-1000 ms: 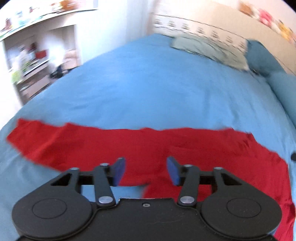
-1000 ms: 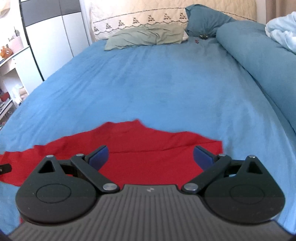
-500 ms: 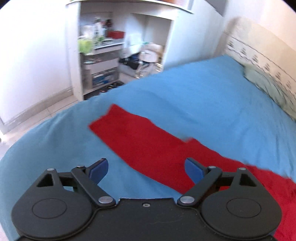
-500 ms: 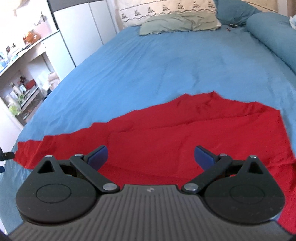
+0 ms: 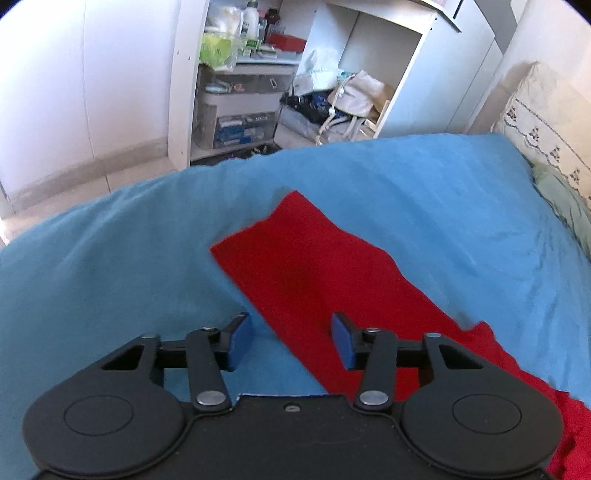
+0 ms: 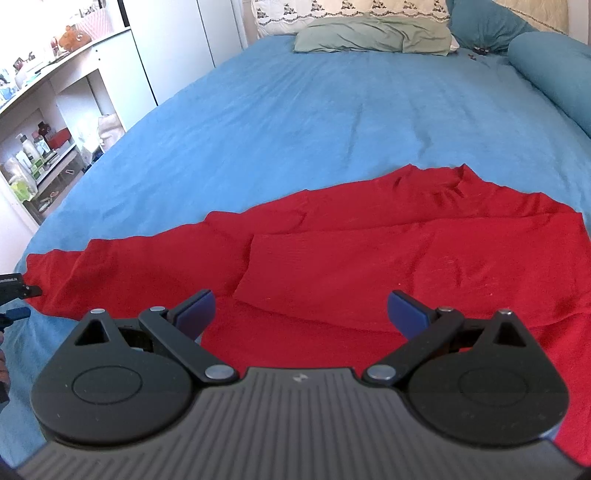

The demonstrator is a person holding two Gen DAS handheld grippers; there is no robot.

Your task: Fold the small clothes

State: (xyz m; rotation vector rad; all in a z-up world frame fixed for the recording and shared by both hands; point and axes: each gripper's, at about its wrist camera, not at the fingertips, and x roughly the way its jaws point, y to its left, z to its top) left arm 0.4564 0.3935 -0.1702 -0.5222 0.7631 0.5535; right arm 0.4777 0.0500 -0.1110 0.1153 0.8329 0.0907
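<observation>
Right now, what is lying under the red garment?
The red garment lies spread on the blue bedsheet, which shows all around it. One sleeve is folded on top. Whatever else lies beneath the cloth is covered and cannot be seen.

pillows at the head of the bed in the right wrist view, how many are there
3 that show: a green pillow lying flat, a white embroidered pillow standing behind it, and a teal pillow to their right. Others may sit past the frame edge.

garment (image 6: 369, 258) spread on bed (image 6: 314, 110), pillows (image 6: 373, 37) behind, shelves (image 6: 40, 147) left
</observation>
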